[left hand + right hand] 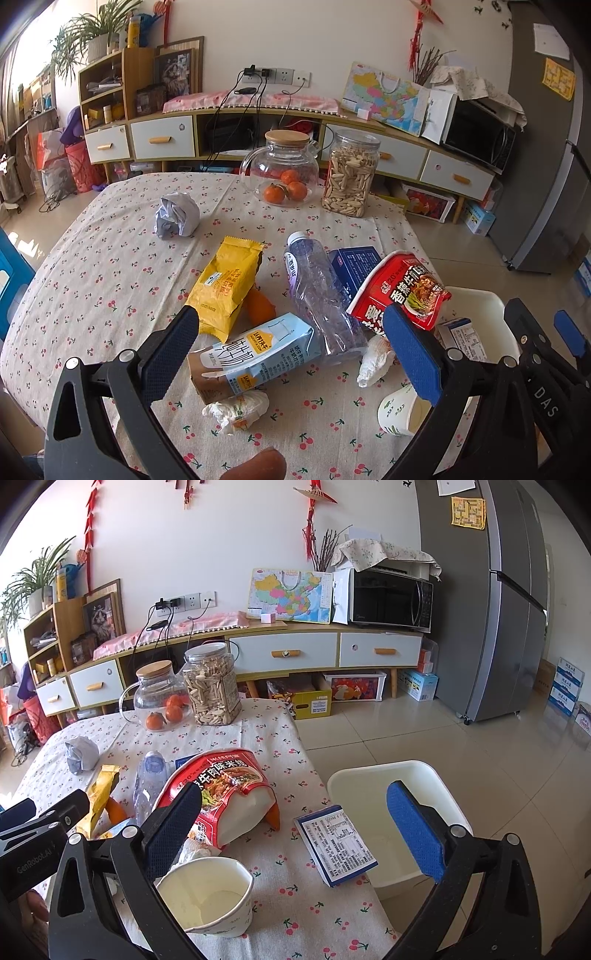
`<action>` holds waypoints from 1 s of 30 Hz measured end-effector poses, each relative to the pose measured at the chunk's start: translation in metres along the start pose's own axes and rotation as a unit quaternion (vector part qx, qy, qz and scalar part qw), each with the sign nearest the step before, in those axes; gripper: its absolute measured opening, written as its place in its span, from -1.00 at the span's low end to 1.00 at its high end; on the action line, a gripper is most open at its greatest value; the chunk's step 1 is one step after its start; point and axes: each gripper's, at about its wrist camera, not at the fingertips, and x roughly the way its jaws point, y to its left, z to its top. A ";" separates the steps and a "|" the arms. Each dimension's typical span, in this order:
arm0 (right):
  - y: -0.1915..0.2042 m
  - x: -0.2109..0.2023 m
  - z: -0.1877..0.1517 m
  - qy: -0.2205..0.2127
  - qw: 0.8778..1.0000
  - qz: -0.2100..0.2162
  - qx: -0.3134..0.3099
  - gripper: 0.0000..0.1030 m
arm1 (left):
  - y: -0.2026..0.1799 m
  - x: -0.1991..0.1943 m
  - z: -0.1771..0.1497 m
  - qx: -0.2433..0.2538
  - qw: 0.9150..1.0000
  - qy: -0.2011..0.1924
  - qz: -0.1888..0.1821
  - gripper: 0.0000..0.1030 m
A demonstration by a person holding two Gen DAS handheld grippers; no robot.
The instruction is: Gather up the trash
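Trash lies on the cherry-print tablecloth [92, 266]: a yellow snack bag [227, 286], a milk carton [255, 354], a crushed clear bottle [321, 295], a red noodle bag [399, 288], crumpled paper [177, 216], tissues [236, 408] and a paper cup [210, 893]. A small white box [336, 843] lies at the table's right edge. A white bin [391, 775] stands beside the table on the right. My left gripper [291, 347] is open above the carton. My right gripper [295, 827] is open above the cup and box.
A glass jug with oranges [282, 170] and a jar of seeds [351, 173] stand at the table's far edge. A blue box [354, 266] lies behind the bottle. A sideboard [280, 653], microwave [391, 598] and fridge [517, 602] are beyond.
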 end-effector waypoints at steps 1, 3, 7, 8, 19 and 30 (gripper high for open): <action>0.000 0.000 -0.001 0.000 1.000 0.000 0.000 0.86 | 0.000 0.000 0.000 0.000 1.000 0.001 0.000 0.88; 0.000 0.000 0.000 0.000 1.000 0.000 0.000 0.86 | 0.000 0.000 0.000 0.000 1.000 0.002 0.000 0.88; 0.000 0.000 0.001 0.000 1.000 0.000 0.000 0.86 | -0.001 0.000 0.000 -0.001 1.000 0.003 0.000 0.88; 0.000 0.000 0.000 0.000 1.000 0.000 0.000 0.86 | 0.000 0.000 0.000 -0.001 1.000 0.003 0.001 0.88; 0.001 0.001 -0.001 0.002 1.000 0.001 0.000 0.86 | -0.001 0.001 0.000 -0.001 1.000 0.006 0.000 0.88; -0.006 0.012 -0.007 0.042 0.998 0.014 0.034 0.87 | 0.002 0.017 0.004 -0.005 0.999 0.044 0.011 0.88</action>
